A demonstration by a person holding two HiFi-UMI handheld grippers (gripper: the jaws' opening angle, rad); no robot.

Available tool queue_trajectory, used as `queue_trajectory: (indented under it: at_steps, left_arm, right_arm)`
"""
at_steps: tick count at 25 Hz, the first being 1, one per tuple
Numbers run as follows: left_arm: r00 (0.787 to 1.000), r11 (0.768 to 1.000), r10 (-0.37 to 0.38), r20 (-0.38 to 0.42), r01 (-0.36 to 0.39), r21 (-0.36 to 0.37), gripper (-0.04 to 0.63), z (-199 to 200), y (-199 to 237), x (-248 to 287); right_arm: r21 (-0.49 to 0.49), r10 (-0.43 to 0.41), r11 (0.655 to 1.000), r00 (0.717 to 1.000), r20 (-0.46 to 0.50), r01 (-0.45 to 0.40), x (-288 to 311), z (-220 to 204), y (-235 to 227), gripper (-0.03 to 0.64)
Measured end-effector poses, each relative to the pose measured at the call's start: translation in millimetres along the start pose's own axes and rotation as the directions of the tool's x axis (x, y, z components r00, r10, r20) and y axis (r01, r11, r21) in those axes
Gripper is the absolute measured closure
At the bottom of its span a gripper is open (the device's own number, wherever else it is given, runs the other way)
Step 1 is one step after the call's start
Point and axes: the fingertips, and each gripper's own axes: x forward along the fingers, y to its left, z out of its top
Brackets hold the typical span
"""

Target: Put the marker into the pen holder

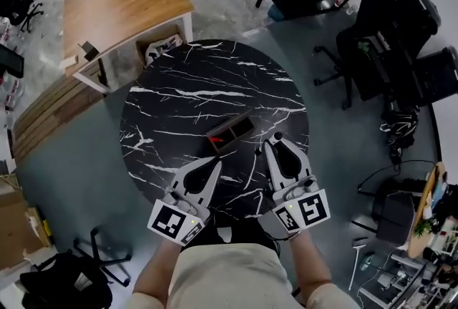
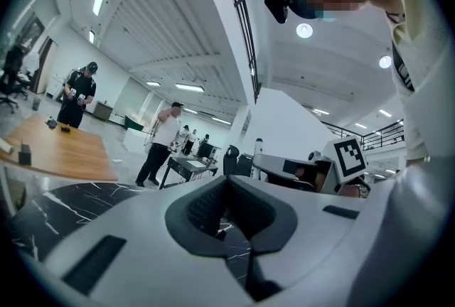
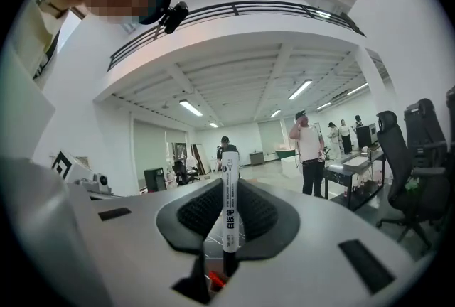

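Office floor spreads all round, with a wooden desk (image 1: 122, 3) beyond and black chairs (image 1: 390, 28) off to the right. In the middle stands a round black marble table (image 1: 164, 96). On it, just ahead of both tools, lies the dark pen holder (image 1: 232, 131), a low box of open compartments with something red in its left one. The left gripper (image 1: 212, 163) rests near the holder's near-left end. Its jaws are drawn close together with only a slim slit between them, and nothing is held there. The right gripper (image 1: 279, 141) sits just beside the holder's right end, clamped on the white marker (image 3: 229, 217), which stands upright between the pads with its top clear above them. The marker looks gripped and ready, so the step in hand is likely the carry and drop. To do it well, the marker should come squarely over an empty compartment, be tipped so its lower end points into the opening, and go down until that end is inside the walls. Only then should the jaws part, or the marker may strike the rim and roll away across the table.
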Motion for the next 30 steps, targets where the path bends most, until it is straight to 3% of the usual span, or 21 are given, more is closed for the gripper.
queue_trajectory:
  at_steps: [7, 17, 25, 30]
  left_arm:
    - [0.990, 0.990, 0.137, 0.011, -0.137, -0.042, 0.584, -21, 11, 19]
    - [0.963, 0.961, 0.270, -0.011, -0.270, -0.051, 0.584, -42, 23, 30]
    - [0.948, 0.945, 0.316, -0.037, -0.318, -0.080, 0.584, -71, 35, 31]
    - [0.949, 0.944, 0.310, -0.051, -0.314, -0.096, 0.584, -87, 34, 42]
  right_arm:
    - [-0.066, 0.096, 0.993, 0.995, -0.011, -0.097, 31, -34, -28, 0.551]
    - [-0.102, 0.182, 0.977, 0.980, -0.074, -0.189, 82, -107, -54, 0.551]
    - [-0.103, 0.195, 0.975, 0.980, -0.037, -0.198, 97, -144, -51, 0.551]
    - [-0.106, 0.215, 0.970, 0.975, -0.063, -0.221, 97, -170, -52, 0.551]
